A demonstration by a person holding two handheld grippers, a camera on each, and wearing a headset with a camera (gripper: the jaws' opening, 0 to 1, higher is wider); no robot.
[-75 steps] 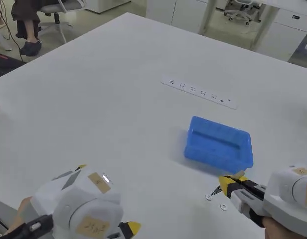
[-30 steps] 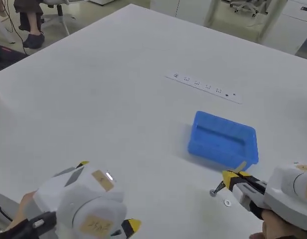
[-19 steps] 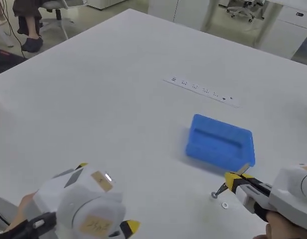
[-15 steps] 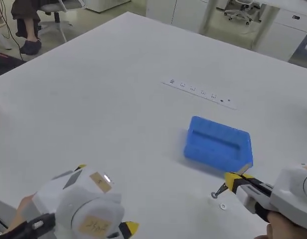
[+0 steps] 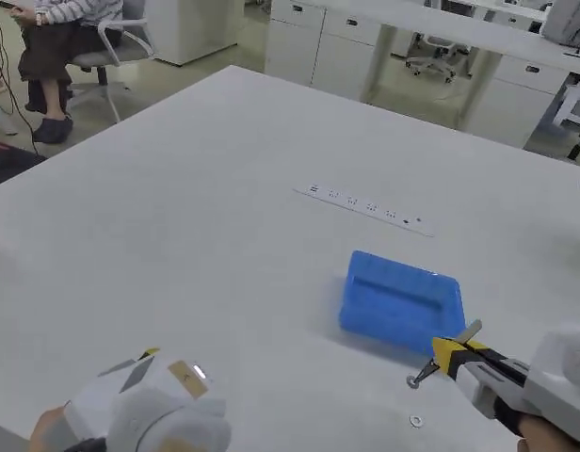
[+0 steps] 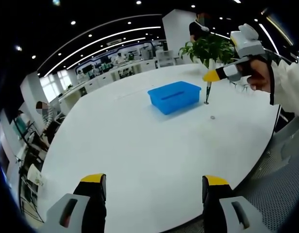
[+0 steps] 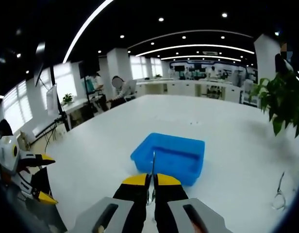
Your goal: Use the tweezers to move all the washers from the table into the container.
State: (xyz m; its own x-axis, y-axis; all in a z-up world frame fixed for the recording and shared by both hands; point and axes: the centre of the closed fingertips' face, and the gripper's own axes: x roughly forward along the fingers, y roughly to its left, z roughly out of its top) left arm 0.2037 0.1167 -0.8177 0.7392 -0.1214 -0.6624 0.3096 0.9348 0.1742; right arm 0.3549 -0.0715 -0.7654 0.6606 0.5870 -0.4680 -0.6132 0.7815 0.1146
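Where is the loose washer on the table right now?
In the head view the washer lies on the table at lower right, close to the tweezers, nearer the person than the blue container.

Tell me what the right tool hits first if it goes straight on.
Likely the table, just beside the blue container, where the right tool's tweezers slant down. Depth is unclear; the container's wall might come first.

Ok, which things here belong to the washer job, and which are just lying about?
Job: tweezers in the shut right gripper; washer on the table; blue container.
Lying about: power strip; plant. The left gripper is open, holding nothing.
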